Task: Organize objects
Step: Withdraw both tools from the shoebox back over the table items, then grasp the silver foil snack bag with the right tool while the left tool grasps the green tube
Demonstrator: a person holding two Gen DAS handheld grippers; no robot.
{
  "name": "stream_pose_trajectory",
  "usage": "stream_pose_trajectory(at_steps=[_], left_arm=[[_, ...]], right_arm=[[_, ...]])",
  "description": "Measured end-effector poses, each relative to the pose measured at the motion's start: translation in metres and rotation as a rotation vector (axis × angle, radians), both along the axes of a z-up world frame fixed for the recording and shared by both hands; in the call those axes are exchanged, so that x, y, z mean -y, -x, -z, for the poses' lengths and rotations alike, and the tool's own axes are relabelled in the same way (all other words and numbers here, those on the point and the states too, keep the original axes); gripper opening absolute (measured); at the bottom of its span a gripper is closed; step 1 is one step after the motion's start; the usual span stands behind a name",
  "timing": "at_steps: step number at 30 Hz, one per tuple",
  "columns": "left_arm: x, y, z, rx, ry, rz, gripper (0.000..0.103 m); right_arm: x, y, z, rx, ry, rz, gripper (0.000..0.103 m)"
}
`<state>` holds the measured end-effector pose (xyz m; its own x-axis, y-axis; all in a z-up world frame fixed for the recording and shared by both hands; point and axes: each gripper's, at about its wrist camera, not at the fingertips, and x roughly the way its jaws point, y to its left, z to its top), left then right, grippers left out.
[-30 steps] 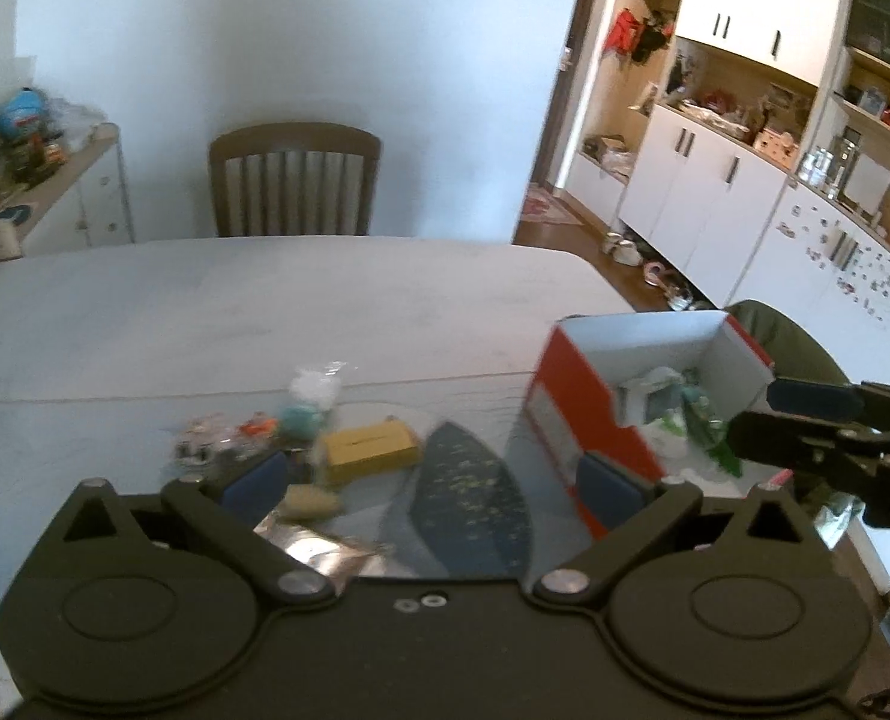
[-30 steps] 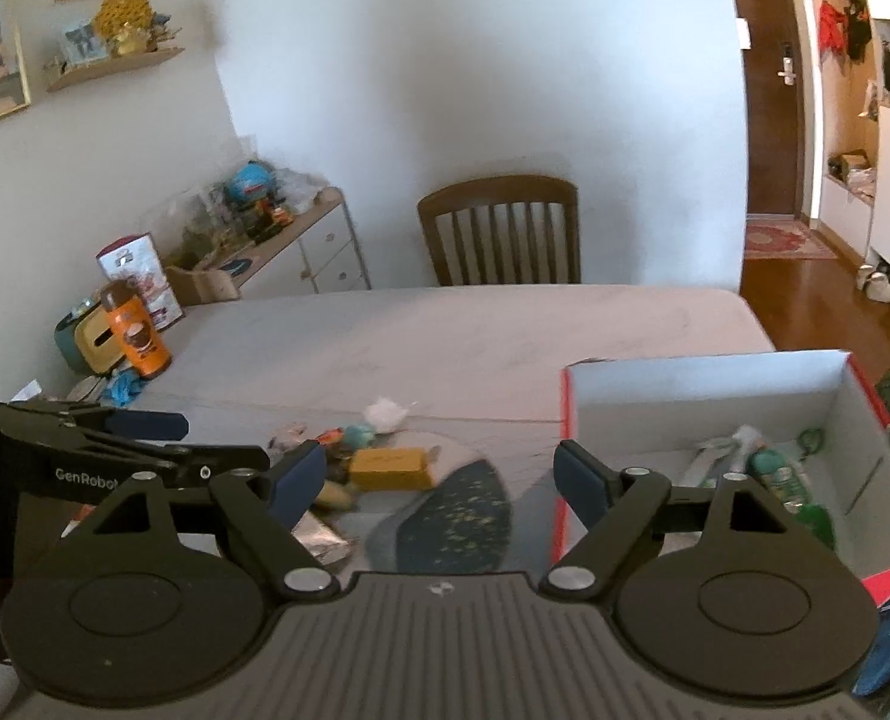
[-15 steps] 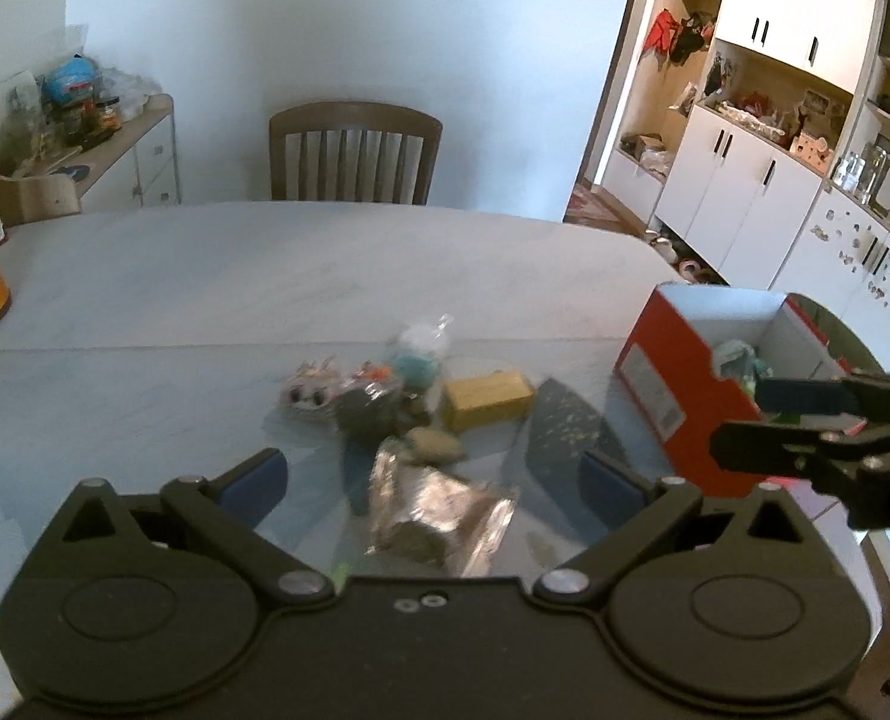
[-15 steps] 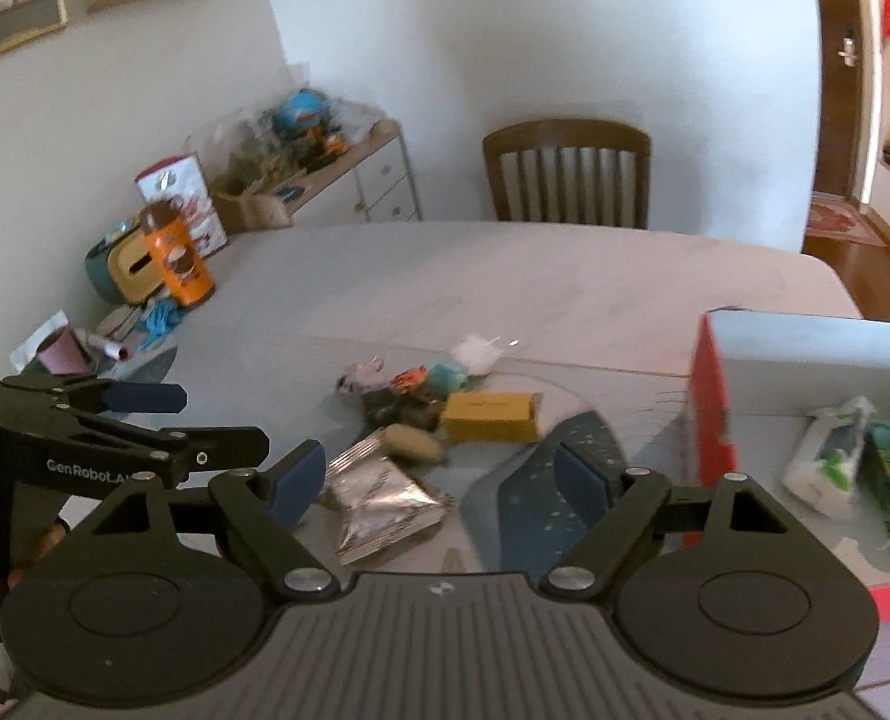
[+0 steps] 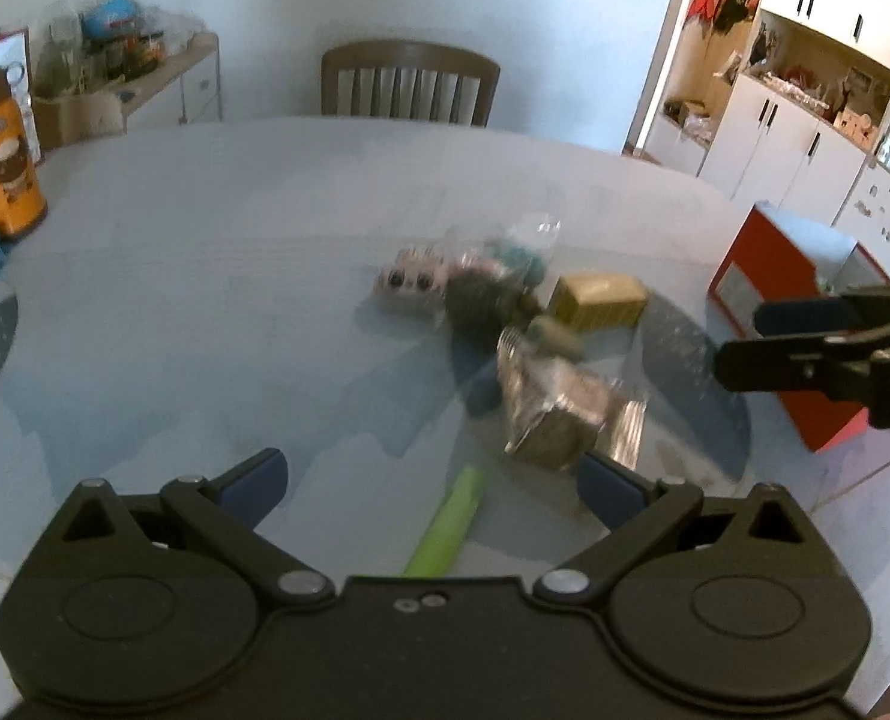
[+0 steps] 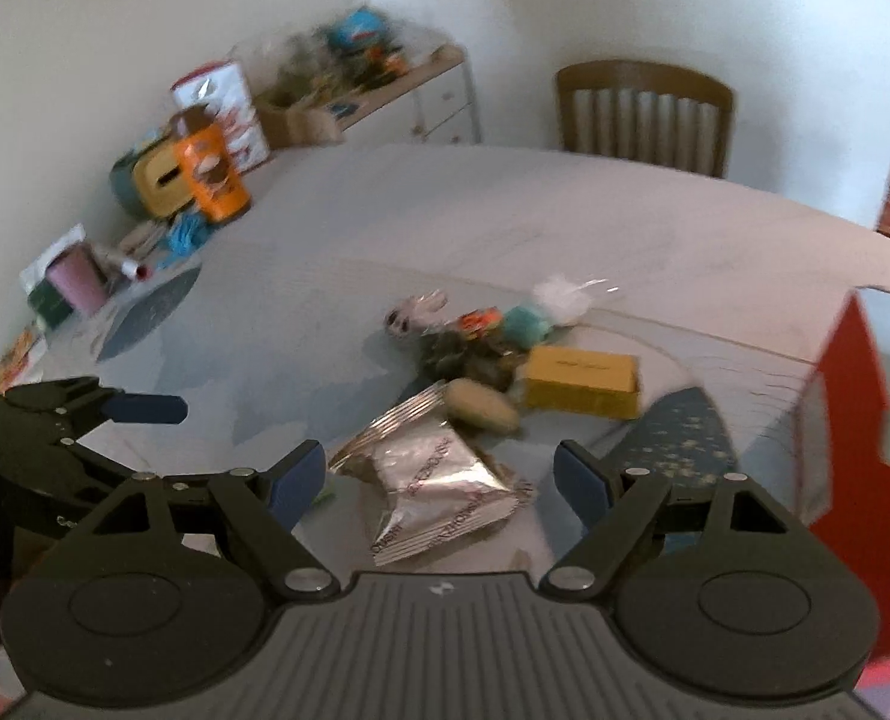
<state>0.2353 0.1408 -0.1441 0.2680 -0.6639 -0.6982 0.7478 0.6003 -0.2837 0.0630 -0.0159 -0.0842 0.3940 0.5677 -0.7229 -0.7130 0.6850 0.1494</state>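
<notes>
Risk: crinkly silver foil packet (image 6: 438, 480), near table's front edge, likely to slip or drag potato-like lump (image 6: 482, 407) touching it. Right gripper (image 6: 438, 474) wide open over packet; left gripper (image 5: 432, 480) open, empty. Red box (image 6: 853, 414) at right edge.

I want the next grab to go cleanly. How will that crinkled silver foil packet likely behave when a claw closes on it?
The silver foil packet looks puffy and creased, so it will probably crumple rather than stay stiff. Its glossy film may slip, so a crimped end seam seems a safer bite. It appears light, and lying flat on the table it should slide, not roll, if the open right claw nudges it.
</notes>
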Motion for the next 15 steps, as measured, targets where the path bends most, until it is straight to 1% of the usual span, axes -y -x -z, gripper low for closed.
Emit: stream_pose_trajectory(at_steps=[4, 9, 12, 15], left_arm=[[-0.001, -0.001, 0.013, -0.018, -0.014, 0.028, 0.102], [0.001, 0.006, 0.026, 0.0, -0.047, 0.076, 0.102], [0.002, 0.009, 0.032, 0.011, -0.059, 0.099, 0.102], [0.002, 0.01, 0.035, 0.026, -0.063, 0.11, 0.102]], right_arm=[[-0.019, -0.009, 0.019, 0.005, 0.057, -0.051, 0.083], [-0.037, -0.017, 0.038, 0.004, 0.127, -0.107, 0.083], [-0.046, -0.021, 0.048, 0.0, 0.153, -0.161, 0.083], [-0.054, -0.028, 0.057, -0.005, 0.177, -0.185, 0.083]])
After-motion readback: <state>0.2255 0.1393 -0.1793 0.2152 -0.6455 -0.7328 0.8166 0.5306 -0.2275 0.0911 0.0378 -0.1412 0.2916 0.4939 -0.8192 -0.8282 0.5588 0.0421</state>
